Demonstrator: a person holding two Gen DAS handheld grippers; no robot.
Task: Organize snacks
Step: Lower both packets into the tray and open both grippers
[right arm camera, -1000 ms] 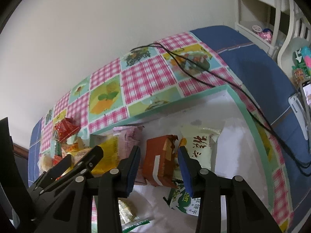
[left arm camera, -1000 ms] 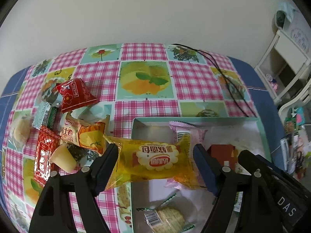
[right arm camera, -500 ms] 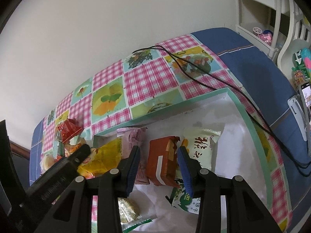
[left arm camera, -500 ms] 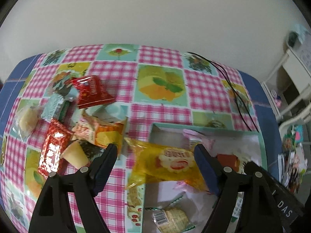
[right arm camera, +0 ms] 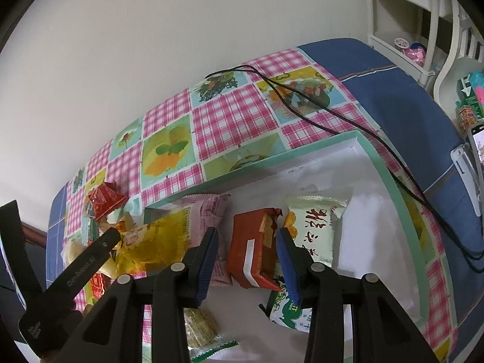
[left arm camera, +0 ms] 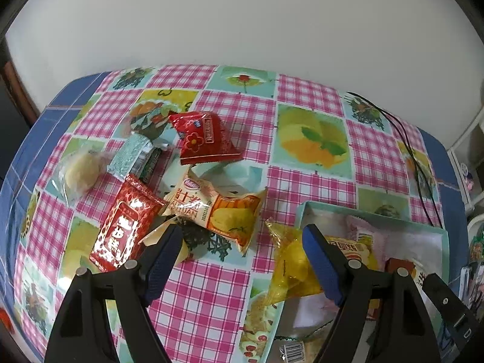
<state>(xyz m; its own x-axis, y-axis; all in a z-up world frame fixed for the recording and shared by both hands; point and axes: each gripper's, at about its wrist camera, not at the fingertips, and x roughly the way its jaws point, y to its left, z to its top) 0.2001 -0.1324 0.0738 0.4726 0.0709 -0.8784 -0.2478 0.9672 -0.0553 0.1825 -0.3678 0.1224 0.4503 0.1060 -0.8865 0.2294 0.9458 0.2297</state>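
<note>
A: What changed?

B: Your left gripper (left arm camera: 242,260) has let go of the crinkly yellow plastic bread packet (left arm camera: 295,264) and swung away toward the loose pile; its jaws stand wide with nothing between them. The packet now lies draped over the near wall of the shallow teal-rimmed white box (left arm camera: 375,214), beside the right-hand jaw.

A: And the right?

B: Your right gripper (right arm camera: 246,255) hovers, jaws narrow but open, above the red-orange foil wafer pack (right arm camera: 255,251).
</note>
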